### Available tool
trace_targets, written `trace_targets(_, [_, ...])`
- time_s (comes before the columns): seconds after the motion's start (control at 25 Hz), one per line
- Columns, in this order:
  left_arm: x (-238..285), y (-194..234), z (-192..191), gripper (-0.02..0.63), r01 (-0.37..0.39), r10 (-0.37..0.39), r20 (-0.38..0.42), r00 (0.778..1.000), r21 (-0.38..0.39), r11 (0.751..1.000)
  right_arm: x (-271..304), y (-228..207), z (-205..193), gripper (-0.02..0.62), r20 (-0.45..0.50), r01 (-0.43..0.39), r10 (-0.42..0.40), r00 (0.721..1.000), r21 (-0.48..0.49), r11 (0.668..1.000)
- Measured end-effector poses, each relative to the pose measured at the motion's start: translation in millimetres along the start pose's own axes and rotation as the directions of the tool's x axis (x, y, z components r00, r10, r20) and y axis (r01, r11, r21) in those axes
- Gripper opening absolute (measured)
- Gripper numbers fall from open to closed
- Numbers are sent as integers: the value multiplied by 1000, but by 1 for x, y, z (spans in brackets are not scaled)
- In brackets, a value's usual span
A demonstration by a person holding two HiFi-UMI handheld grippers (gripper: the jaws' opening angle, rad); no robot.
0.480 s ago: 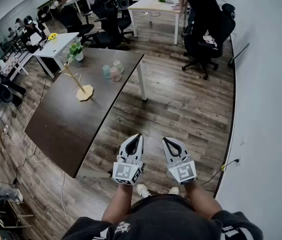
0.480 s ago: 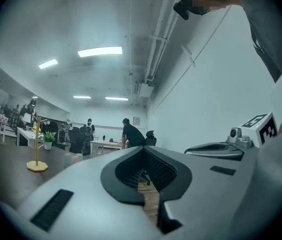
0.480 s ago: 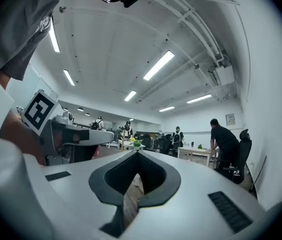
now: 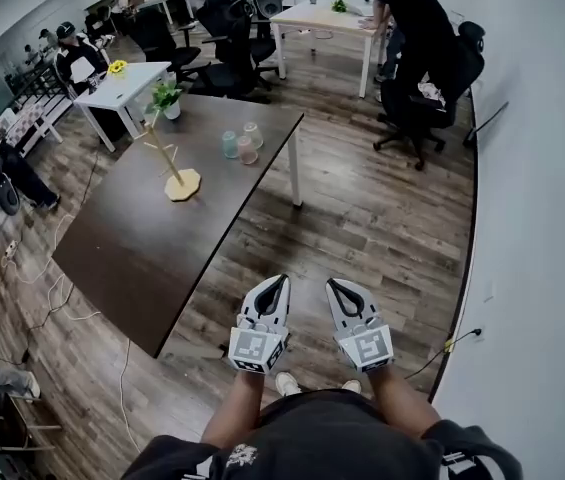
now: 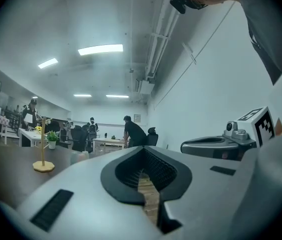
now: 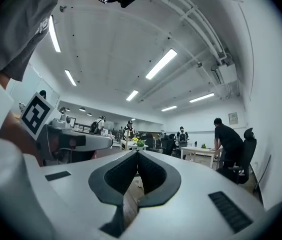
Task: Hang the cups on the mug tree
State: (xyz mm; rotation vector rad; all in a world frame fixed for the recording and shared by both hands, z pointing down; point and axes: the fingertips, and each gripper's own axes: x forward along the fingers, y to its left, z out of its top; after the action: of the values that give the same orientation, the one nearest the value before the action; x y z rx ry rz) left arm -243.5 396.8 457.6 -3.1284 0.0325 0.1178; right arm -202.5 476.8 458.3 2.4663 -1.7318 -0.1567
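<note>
A wooden mug tree [image 4: 175, 173] stands on the dark table [image 4: 132, 258], with no cup on its pegs. Three cups [image 4: 244, 144], greenish, pink and clear, stand close together near the table's far right edge. Both grippers are held level over the floor in front of my legs, well short of the table. My left gripper [image 4: 280, 279] is shut with nothing in it, and so is my right gripper [image 4: 330, 283]. In the left gripper view the mug tree [image 5: 43, 151] and the cups [image 5: 79, 157] are far off to the left, beyond the closed tips [image 5: 143, 149].
A potted plant [image 4: 166, 98] sits at the table's far corner. White desks [image 4: 122, 83], office chairs [image 4: 432, 88] and several people fill the room behind. A white wall [image 4: 542, 218] runs along the right, and cables [image 4: 72, 308] lie on the wooden floor left of the table.
The head view has shifted slightly, so the table and its things sit a little lower and further right in the picture. Both grippers stay shut in the same place.
</note>
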Motion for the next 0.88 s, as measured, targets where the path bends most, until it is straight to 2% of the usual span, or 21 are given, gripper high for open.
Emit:
trace_targets(0.2, [-7, 24, -6, -2, 14, -14, -30, 999, 16, 1000, 22, 23, -15, 25, -51, -50, 51, 997, 32, 998])
trace_targets(0.48, [-28, 54, -10, -1, 12, -12, -39, 999, 6, 1000, 42, 43, -5, 25, -32, -18, 19, 999, 41, 999])
trace_targets(0.88, [8, 88, -14, 0, -19, 18, -54, 998, -7, 1000, 92, 13, -11, 25, -23, -29, 31, 999, 76, 997])
